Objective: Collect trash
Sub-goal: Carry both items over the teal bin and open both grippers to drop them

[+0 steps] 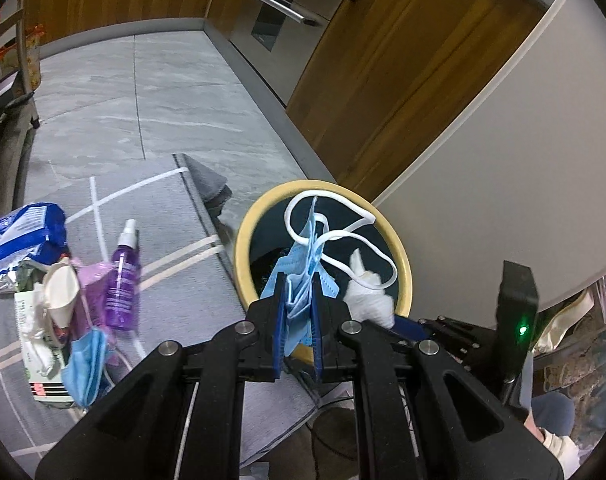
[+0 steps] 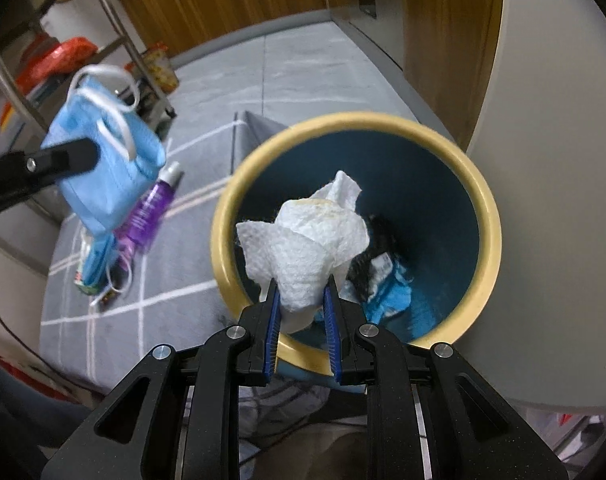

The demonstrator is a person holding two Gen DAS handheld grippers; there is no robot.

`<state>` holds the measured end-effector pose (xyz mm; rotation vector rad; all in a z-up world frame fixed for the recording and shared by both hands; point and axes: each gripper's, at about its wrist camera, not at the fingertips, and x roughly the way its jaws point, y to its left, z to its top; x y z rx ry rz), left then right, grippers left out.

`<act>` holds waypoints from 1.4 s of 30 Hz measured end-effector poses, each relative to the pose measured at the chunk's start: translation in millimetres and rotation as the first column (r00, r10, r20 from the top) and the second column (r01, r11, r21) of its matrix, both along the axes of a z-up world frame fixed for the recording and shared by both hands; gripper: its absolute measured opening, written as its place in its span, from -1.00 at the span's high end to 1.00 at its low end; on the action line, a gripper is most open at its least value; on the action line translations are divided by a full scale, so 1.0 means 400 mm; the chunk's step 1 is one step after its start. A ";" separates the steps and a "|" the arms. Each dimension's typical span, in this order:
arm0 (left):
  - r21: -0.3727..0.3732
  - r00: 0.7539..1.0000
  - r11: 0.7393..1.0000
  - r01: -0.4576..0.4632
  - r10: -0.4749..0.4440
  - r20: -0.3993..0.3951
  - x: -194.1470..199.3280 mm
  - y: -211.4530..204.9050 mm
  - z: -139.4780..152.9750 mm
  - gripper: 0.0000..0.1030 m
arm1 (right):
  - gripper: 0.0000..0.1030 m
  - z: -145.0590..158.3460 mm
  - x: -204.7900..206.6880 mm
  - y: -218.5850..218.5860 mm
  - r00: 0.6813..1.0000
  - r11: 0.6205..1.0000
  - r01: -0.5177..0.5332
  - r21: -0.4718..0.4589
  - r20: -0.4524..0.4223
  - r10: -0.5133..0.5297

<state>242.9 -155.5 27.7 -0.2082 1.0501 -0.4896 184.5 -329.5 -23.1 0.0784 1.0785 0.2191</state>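
The left gripper point(image 1: 299, 320) is clamped on a crumpled blue face mask point(image 1: 303, 268), whose folded body stands roughly upright between the blue pads, long axis running up from the jaws toward the far side of the bin point(image 1: 243, 248), with its white ear loops point(image 1: 343, 236) splaying out over the bin's dark opening. In the right wrist view the same mask point(image 2: 111, 168) hangs to the left of the bin point(image 2: 491, 216), off its rim and above the grey rug point(image 2: 175, 280). The right gripper point(image 2: 301, 304) is closed on a wad of white paper towel point(image 2: 307, 240), pinched at its narrow lower end; the wad fans wider upward and sits over the near part of the bin's mouth. The bin is round, with a pale yellow rim and a dark blue inside, and it holds some blue and black scraps point(image 2: 383, 280) at the bottom. On the rug to the left lie a purple spray bottle point(image 1: 123, 280), on its side with the white nozzle pointing away from the camera, a second blue mask point(image 1: 85, 364), a blue wrapper point(image 1: 23, 240), a white paper cone point(image 1: 63, 296) and a white and green packet point(image 1: 35, 340) with crumpled tissue on it.
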 end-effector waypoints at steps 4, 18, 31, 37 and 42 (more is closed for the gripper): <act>0.006 1.000 1.000 0.004 -0.004 -0.010 0.013 -0.025 -0.013 0.83 | 0.42 -0.012 0.006 0.003 1.000 1.000 -0.001 -0.026 -0.016 0.000; 0.036 0.998 0.999 0.010 -0.008 -0.054 0.057 -0.099 -0.079 0.83 | -0.14 0.058 0.006 -0.066 0.994 0.995 0.091 0.046 0.060 -0.093; 0.069 0.994 0.995 0.069 -0.062 -0.092 0.068 -0.168 -0.161 0.17 | -0.15 0.126 -0.011 -0.127 0.972 0.982 0.168 0.090 0.153 -0.180; 0.065 0.996 0.997 0.044 -0.039 -0.082 0.068 -0.150 -0.150 -0.51 | -0.19 0.124 -0.008 -0.128 0.972 0.979 0.172 0.106 0.145 -0.186; 0.060 0.998 0.998 0.000 0.004 -0.066 0.069 -0.103 -0.118 -0.70 | -0.57 0.127 -0.005 -0.115 0.970 0.979 0.167 0.117 0.160 -0.185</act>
